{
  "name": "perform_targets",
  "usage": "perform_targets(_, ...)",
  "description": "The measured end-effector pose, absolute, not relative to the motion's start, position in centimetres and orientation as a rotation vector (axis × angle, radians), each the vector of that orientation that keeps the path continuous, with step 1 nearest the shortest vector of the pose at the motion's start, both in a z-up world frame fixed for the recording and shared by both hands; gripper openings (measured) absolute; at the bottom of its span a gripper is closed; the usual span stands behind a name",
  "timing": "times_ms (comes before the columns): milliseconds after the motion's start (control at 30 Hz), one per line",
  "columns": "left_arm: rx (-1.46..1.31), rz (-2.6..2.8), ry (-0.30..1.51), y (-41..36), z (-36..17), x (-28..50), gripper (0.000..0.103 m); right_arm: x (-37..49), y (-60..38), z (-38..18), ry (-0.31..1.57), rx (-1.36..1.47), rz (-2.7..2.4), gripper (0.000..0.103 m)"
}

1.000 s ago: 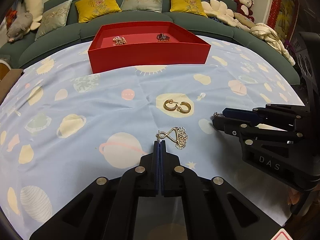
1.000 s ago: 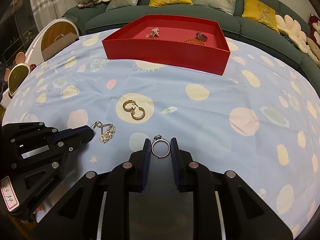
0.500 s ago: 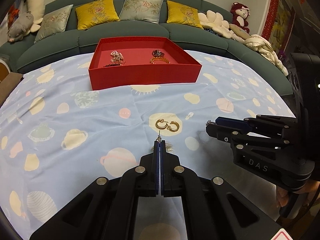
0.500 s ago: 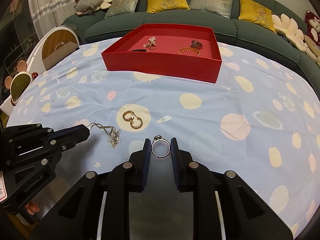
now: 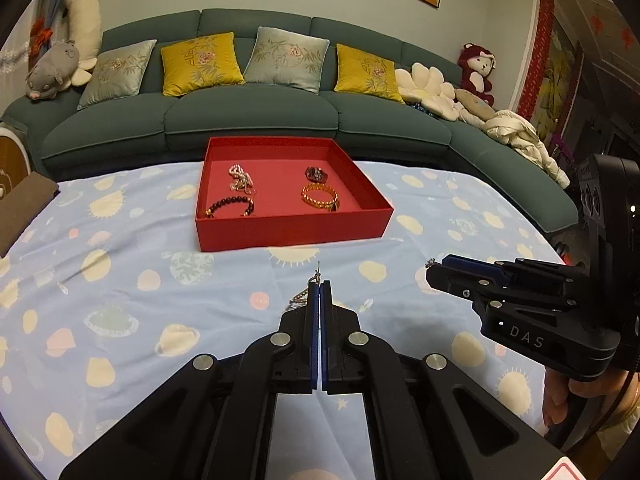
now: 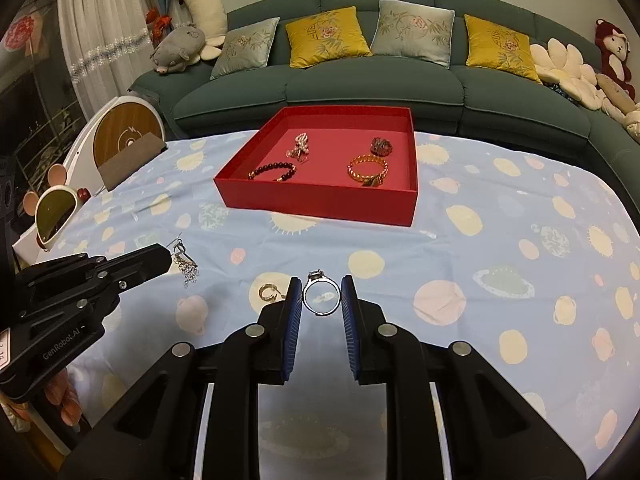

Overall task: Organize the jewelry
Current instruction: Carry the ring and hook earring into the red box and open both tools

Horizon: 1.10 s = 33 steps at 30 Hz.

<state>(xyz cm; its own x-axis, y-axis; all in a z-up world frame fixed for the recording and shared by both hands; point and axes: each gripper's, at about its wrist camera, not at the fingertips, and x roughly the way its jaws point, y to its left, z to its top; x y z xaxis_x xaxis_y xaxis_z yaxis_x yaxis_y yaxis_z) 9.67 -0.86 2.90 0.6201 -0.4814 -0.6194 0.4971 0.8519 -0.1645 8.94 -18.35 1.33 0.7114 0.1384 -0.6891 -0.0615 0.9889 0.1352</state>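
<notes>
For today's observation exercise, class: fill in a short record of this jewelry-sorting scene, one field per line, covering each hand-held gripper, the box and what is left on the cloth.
left hand-held gripper: shut on dangling earring, held above the cloth
right hand-held gripper: shut on silver ring
red box: holds dark bead bracelet, gold bracelet, silver piece, dark piece
on cloth: gold hoop earrings

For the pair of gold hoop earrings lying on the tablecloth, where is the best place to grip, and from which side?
The gold hoop earrings lie flat on the tablecloth, so coming down from above seems best. Probably pinch across one hoop's curved band, one finger inside the loop and one outside, since the flat pose leaves no raised edge to catch from the side.
</notes>
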Motion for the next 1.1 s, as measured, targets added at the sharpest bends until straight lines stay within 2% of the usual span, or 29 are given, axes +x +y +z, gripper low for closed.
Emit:
perform_targets(600, -0.014, -0.551, 0.478, -2.8, 12.4, 14.7, 0.000, 12.2, -20.2, 10.1, 0.579, 0.133, 0.082, 0.019)
perform_targets(833, 0.012, -0.504, 0.480, -3.0, 12.3, 18.8, 0.000, 16.1, -21.3, 11.5, 0.552, 0.190, 0.076, 0.019)
perform_targets(1100, 0.061, -0.464, 0.491, -3.9, 10.8, 23.6, 0.000, 22.2, -22.4, 9.4, 0.605, 0.214, 0.059, 0.019)
